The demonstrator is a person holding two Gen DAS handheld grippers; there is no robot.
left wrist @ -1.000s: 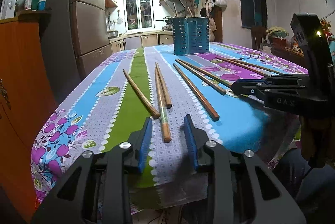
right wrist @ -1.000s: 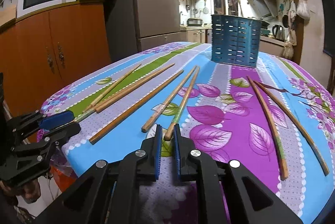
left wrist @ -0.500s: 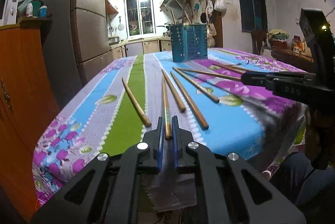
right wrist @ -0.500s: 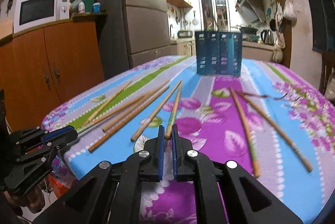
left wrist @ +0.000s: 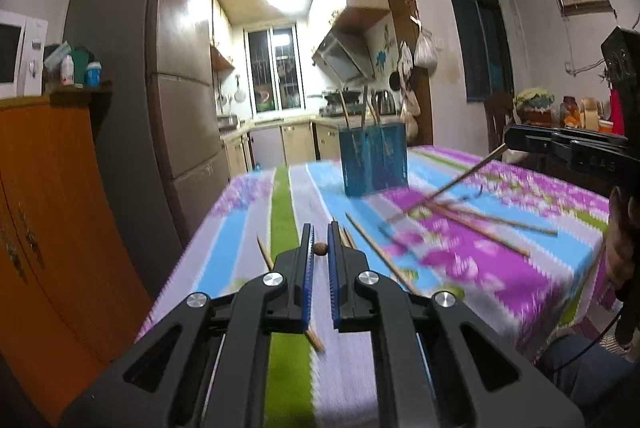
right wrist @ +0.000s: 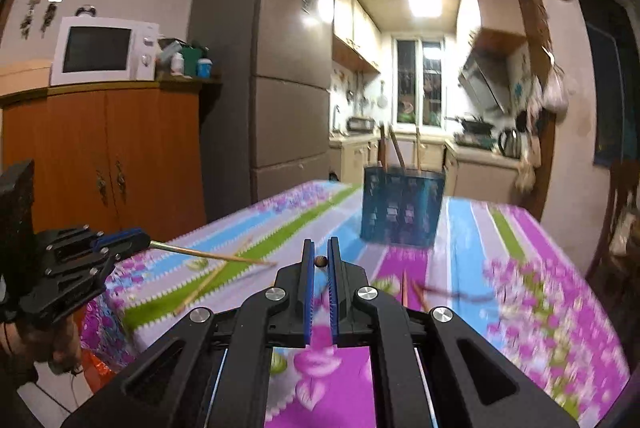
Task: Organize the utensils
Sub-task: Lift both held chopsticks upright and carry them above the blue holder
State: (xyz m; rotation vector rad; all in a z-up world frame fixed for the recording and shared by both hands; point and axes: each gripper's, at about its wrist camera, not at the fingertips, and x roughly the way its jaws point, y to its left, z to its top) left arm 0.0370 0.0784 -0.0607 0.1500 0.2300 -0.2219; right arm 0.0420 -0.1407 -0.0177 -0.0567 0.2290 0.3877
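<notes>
My left gripper is shut on a wooden chopstick, whose round end shows between the jaws; from the right wrist view the gripper holds the chopstick pointing out over the table. My right gripper is shut on another chopstick; from the left wrist view it holds the chopstick slanting down toward the table. The blue slotted utensil holder stands at the far end with several chopsticks in it. Loose chopsticks lie on the tablecloth.
The table has a flowered, striped cloth. A grey fridge and an orange cabinet with a microwave stand to the left. A kitchen opens behind the table. A chair is at the right.
Both grippers have lifted up from the table, each with a chopstick held in it. The view is higher and the table looks blurred from motion.
</notes>
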